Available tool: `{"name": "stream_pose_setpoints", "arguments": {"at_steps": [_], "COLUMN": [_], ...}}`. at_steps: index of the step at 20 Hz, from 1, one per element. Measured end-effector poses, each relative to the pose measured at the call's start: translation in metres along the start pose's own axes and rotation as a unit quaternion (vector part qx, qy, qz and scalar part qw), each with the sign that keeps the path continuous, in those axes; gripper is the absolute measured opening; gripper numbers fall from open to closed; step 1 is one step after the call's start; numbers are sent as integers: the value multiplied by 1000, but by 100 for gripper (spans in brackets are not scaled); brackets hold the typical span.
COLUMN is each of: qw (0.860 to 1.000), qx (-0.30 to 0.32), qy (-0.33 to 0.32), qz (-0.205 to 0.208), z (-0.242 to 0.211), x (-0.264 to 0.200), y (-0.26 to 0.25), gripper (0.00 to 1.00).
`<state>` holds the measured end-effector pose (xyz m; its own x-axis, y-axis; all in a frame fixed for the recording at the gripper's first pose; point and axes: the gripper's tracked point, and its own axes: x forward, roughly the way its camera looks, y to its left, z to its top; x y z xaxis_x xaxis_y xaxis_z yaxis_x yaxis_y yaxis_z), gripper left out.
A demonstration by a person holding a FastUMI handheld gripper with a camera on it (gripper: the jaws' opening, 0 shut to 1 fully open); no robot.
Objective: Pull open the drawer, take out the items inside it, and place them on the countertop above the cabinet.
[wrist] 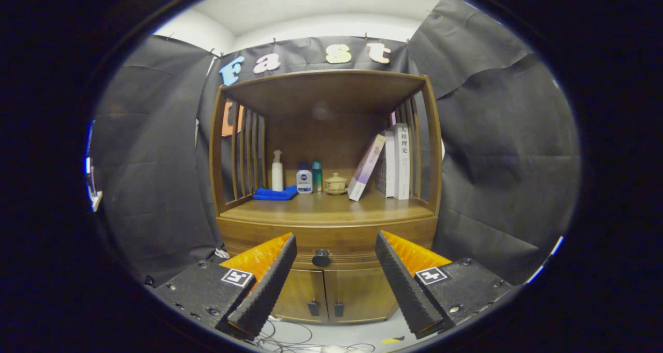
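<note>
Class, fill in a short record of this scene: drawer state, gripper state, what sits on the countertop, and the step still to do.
drawer: shut, round knob beyond the fingers
gripper: gripper open, fingers apart, holding nothing
countertop: countertop carries blue cloth, pump bottle, two small bottles, lidded cup, books
lower doors: closed
next step: likely grip the knob and pull

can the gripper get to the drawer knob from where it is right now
Probably yes. The gripper is open, and the drawer knob sits beyond its fingers, roughly centred in the gap, with nothing visible in between.
</note>
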<state>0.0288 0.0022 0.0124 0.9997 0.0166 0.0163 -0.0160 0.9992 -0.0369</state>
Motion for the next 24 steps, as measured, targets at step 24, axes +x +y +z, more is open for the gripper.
{"name": "stream_pose_setpoints", "arguments": {"at_steps": [24], "qw": [997], "qx": [3], "qy": [78], "qz": [-5], "z": [-132], "x": [177], "y": [18], "gripper": [97]}}
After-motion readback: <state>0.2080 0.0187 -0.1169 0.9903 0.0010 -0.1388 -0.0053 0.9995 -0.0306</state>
